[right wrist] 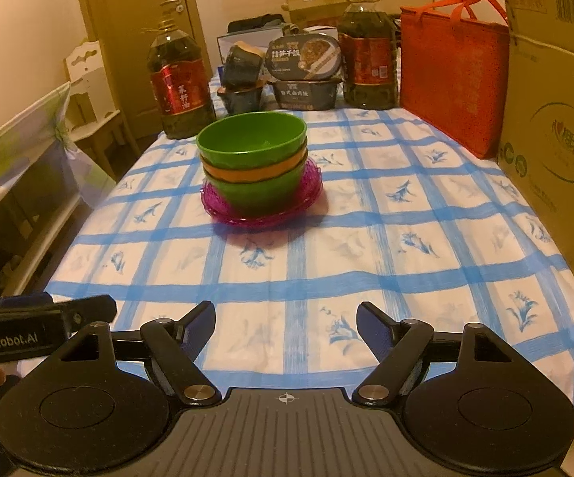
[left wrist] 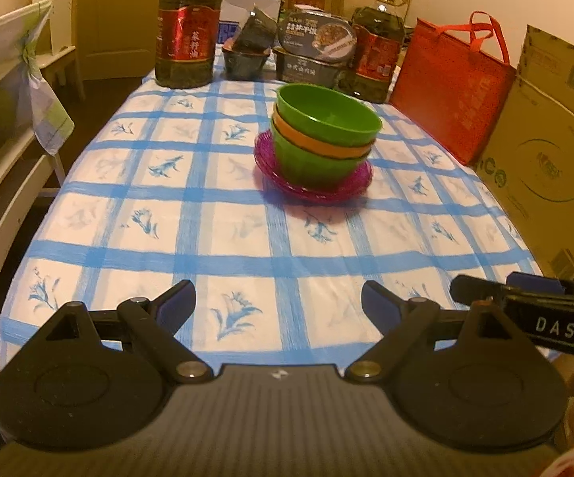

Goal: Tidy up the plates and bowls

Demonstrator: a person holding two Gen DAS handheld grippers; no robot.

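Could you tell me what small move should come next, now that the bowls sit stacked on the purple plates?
Probably draw both hands back and finish: the three nested bowls already sit on the purple plates, and the left gripper and right gripper stand open, empty, well short of the stack.

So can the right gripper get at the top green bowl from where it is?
Probably yes: the right gripper is open and empty, and only bare tablecloth lies between it and the top green bowl.

both the left gripper and the right gripper sit at the bottom centre of their views, jaws spread wide and empty.
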